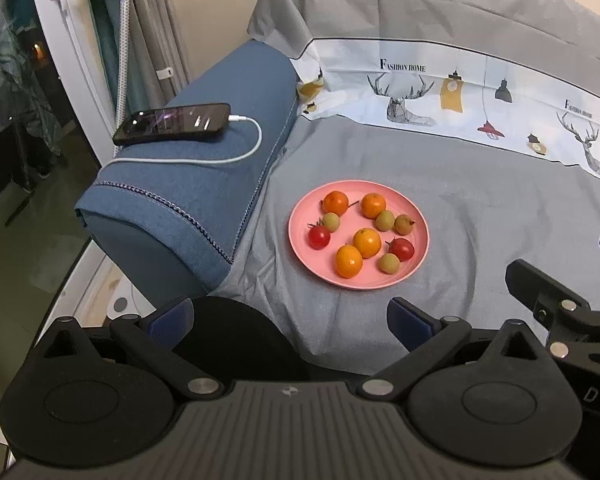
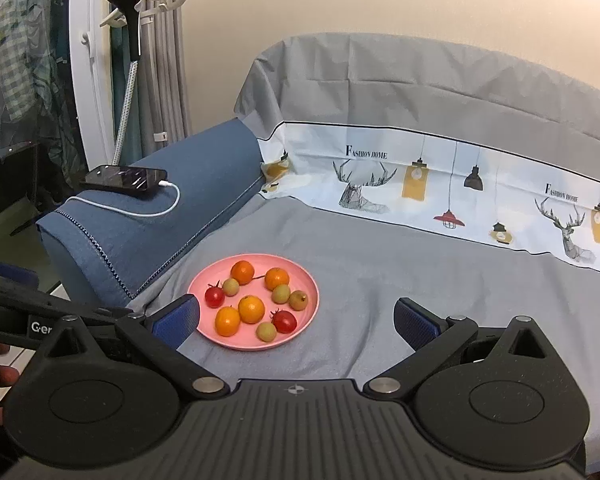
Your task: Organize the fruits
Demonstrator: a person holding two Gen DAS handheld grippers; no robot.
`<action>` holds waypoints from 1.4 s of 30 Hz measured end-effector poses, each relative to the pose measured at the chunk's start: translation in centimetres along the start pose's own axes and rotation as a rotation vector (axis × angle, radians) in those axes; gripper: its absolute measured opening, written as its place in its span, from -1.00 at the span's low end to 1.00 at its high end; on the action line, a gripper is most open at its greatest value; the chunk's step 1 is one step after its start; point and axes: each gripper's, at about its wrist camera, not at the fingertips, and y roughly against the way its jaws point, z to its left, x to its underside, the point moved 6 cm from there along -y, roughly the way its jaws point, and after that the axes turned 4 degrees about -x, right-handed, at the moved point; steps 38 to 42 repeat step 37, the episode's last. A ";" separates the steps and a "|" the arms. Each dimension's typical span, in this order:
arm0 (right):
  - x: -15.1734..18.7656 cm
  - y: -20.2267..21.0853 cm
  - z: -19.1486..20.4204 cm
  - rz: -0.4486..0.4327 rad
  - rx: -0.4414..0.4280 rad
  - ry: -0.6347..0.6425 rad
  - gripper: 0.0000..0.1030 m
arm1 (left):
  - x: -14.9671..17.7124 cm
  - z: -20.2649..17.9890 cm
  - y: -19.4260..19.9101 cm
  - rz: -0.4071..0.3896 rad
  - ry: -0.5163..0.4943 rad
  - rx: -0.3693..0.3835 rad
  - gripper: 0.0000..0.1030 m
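Note:
A pink plate (image 1: 414, 264) (image 2: 204, 284) lies on the grey sheet and holds several small oranges (image 1: 367, 242) (image 2: 251, 309), two red cherry tomatoes (image 1: 319, 237) (image 2: 214, 297) and several small tan-green fruits (image 1: 385, 220) (image 2: 281, 293). My left gripper (image 1: 294, 316) is open and empty, hovering a little short of the plate's near edge. My right gripper (image 2: 296, 318) is open and empty, with the plate just beyond its left finger (image 2: 178, 314). Part of the right gripper (image 1: 548, 300) shows at the right of the left wrist view.
A blue sofa arm (image 1: 204, 192) (image 2: 148, 220) stands left of the plate with a charging phone (image 1: 172, 123) (image 2: 124, 178) and white cable on it. A printed white sheet band (image 1: 460, 100) (image 2: 440, 188) runs along the backrest. The floor drops off at left.

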 end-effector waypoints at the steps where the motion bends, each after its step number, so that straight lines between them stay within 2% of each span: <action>1: 0.1 0.0 0.0 0.002 -0.003 -0.005 0.98 | 0.0 0.0 -0.1 0.003 0.002 0.006 0.99; 7: 0.2 -0.1 -0.2 0.009 -0.014 -0.025 0.98 | 0.0 0.4 0.5 -0.024 0.036 0.021 0.99; 10: 0.2 -0.2 -0.3 0.014 -0.016 -0.030 0.99 | 0.1 0.5 0.3 -0.006 0.051 0.022 0.99; 23: 0.5 -0.7 -0.5 0.038 -0.019 -0.045 0.99 | 0.3 0.6 -0.7 0.037 0.039 -0.008 0.99; 42: 0.8 -1.7 -0.8 0.068 -0.016 -0.053 0.99 | -0.1 0.0 -1.7 0.050 0.024 -0.023 0.99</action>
